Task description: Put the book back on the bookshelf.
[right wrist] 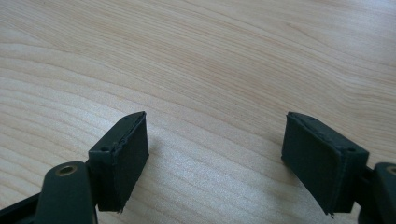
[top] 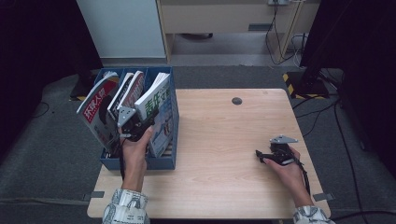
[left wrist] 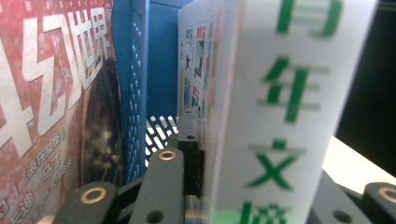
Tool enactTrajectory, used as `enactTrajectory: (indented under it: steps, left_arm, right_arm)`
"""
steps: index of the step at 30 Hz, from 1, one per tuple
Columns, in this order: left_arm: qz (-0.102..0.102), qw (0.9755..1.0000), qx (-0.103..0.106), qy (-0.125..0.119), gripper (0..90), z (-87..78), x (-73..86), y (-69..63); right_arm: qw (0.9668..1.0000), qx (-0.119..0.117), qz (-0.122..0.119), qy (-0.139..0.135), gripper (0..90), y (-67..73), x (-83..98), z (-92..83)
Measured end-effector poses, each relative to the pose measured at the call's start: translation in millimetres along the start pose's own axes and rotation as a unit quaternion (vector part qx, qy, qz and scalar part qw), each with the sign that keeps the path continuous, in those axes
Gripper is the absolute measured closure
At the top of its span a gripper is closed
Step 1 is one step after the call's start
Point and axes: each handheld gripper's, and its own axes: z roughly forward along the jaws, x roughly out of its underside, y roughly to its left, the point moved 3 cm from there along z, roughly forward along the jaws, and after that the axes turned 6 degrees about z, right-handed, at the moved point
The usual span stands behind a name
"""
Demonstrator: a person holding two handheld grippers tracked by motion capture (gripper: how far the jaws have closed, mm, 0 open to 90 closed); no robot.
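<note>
1. White magazine with green lettering (left wrist: 280, 121) stands in the rightmost slot of the blue file rack (top: 170, 161) at the table's left edge; it leans left, upright enough to be pinched from above.
2. Left gripper (top: 135, 122) has its jaws closed on that magazine's edge, one pad on each face; likely steadying it in the slot.
3. Red-cover magazine (top: 95, 112) leans out of the leftmost slot, another between; dividers keep them apart.
4. Right gripper (top: 275, 156) rests on bare table (top: 219, 140), jaws wide open, holding nothing; parked clear of the rack.
</note>
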Motion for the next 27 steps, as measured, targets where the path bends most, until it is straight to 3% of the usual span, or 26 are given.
enactTrajectory:
  steps: [17, 27]
  left_arm:
    - [0.001, 0.9998, 0.001, -0.017, 70.8, -6.5, -14.4, -4.4]
    - [0.014, 0.9997, -0.008, -0.020, 73.0, -6.2, -15.9, -8.9]
  right_arm:
    - [1.0000, 0.001, 0.003, 0.001, 22.8, 0.2, 0.2, -0.3]
    - [1.0000, 0.001, 0.003, 0.000, 22.8, 0.0, 0.1, -0.2]
